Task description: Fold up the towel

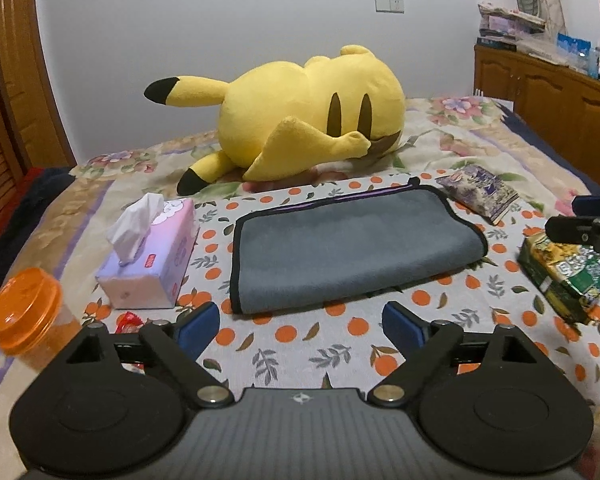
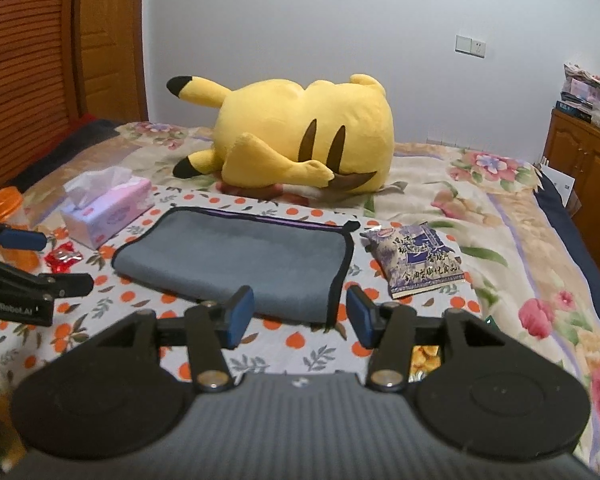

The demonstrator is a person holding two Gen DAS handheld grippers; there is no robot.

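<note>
Grey black-edged towel (image 1: 352, 246) lies folded flat

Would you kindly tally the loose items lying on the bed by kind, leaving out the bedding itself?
Towel: 1
Plush toy: 1
Tissue box: 1
Orange-lidded jar: 1
Snack packets: 2, purple and green
Red wrapped sweet: 1
Total: 7

bed (image 1: 480, 148), towel (image 1: 340, 248), tissue box (image 1: 152, 256), plush (image 1: 300, 116)
</note>
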